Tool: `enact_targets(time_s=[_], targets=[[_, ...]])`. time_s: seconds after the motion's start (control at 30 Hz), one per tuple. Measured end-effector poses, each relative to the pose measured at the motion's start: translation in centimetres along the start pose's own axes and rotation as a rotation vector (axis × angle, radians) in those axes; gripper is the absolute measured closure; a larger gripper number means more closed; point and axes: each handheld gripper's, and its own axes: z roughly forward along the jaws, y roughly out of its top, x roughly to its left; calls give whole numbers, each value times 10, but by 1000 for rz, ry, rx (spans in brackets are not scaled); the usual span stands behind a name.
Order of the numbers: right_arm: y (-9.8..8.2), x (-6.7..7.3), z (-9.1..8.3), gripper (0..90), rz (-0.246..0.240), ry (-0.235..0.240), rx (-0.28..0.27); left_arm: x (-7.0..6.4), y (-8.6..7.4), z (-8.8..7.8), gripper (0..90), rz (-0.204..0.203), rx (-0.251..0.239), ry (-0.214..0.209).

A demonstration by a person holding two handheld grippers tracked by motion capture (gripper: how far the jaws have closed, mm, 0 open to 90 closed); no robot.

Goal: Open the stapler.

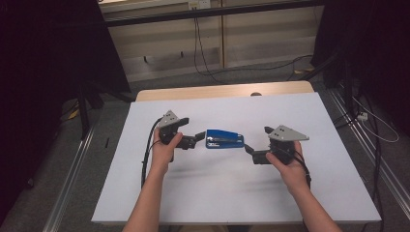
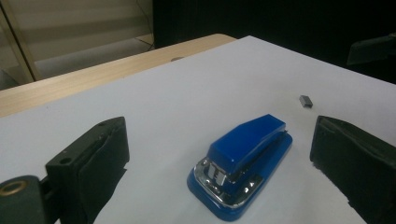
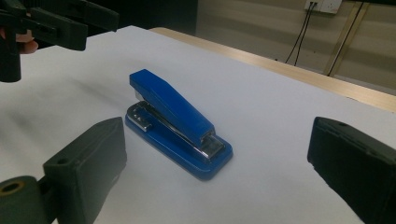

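Note:
A blue stapler (image 1: 225,139) lies flat in the middle of the white table top (image 1: 227,193), between my two grippers. My left gripper (image 1: 197,139) points at its left end from a short way off. In the left gripper view the stapler (image 2: 243,161) shows its metal end, and the left gripper (image 2: 219,137) stands open, its jaws wide on either side and touching nothing. My right gripper (image 1: 249,149) sits just off the stapler's right end. The right gripper view shows the stapler (image 3: 175,121) ahead of the open right gripper (image 3: 217,137).
A small grey staple block (image 2: 305,101) lies on the table beyond the stapler. A wooden table edge (image 1: 217,91) runs along the far side. Black curtains hang left and right, and cables (image 1: 200,53) trail over the floor behind.

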Motion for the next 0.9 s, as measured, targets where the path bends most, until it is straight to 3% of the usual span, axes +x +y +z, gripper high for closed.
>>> enact_targets(time_s=[0.1,0.27,0.43,0.6,0.67,0.73,0.8,0.9], targets=[[1,2,7,43,-3,4,9,2,1,3,59,6,7,16],[0,5,16,44,0,5,20,4,-4,13,60,46,37,-23],[-1,8,22,44,8,3,31,4,-9,22,82,42,70,-20],[0,13,27,46,5,4,42,3,-16,30,82,49,108,-54],[1,14,27,46,-1,0,40,0,-21,38,156,90,161,-51],[1,14,27,46,0,0,39,-1,-23,39,171,87,168,-60],[0,14,27,46,1,-2,44,0,-24,42,200,97,180,-41],[-2,13,27,46,6,-8,51,1,-26,45,275,87,160,-35]])
